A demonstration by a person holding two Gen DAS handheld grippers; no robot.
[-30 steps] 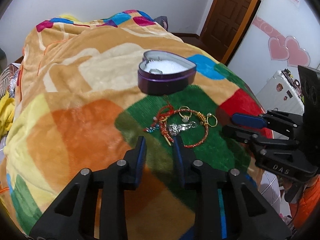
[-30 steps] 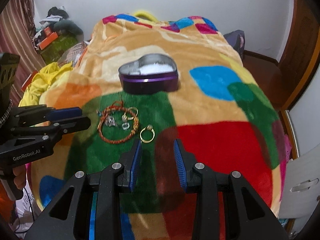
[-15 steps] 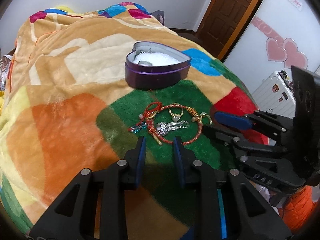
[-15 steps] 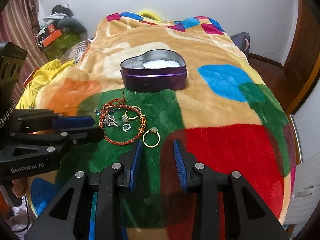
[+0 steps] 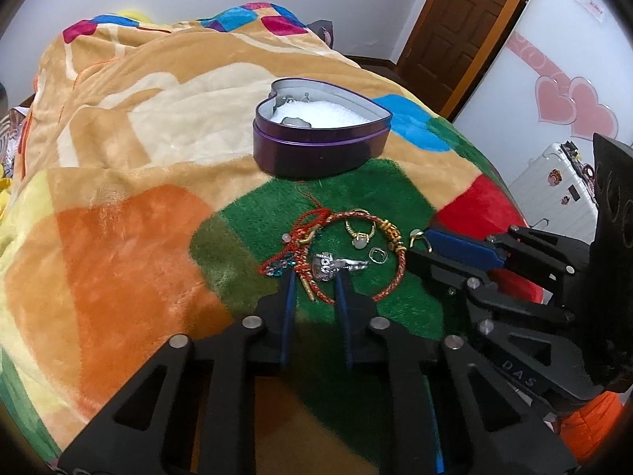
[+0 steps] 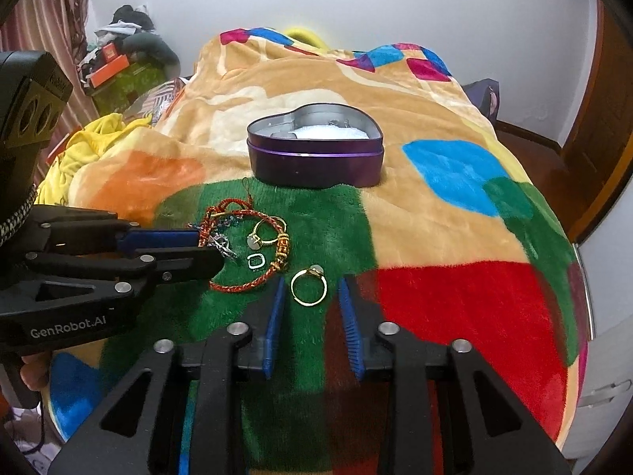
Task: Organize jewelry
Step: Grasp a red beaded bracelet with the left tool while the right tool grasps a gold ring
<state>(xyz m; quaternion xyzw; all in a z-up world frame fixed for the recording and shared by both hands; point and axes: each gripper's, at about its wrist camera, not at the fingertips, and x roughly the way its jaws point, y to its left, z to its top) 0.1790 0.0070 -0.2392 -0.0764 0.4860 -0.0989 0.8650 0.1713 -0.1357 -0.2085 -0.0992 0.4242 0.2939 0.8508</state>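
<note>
A purple heart-shaped tin point(image 5: 321, 146) point(image 6: 315, 162) with white lining stands open on the blanket. In front of it, on the green patch, lies a heap of jewelry: a red-and-gold cord bracelet point(image 5: 389, 237) point(image 6: 241, 287), a silver brooch point(image 5: 328, 266), a gold ring with a pale stone point(image 5: 359, 235) point(image 6: 261, 237) and a small silver ring point(image 5: 378, 255) point(image 6: 256, 260). A separate gold ring point(image 6: 309, 285) lies to the right. My left gripper point(image 5: 314, 277) is open, fingertips either side of the brooch. My right gripper point(image 6: 309, 287) is open around the separate gold ring.
The colourful fleece blanket point(image 5: 130, 217) covers a bed that drops off at the right and front. A yellow cloth point(image 6: 91, 138) and clutter lie left of the bed. A brown door point(image 5: 467, 19) and a white suitcase point(image 5: 554, 186) stand to the right.
Both grippers have moved forward to the jewelry. The left now straddles the brooch, the right now straddles the separate gold ring. Both stay open.
</note>
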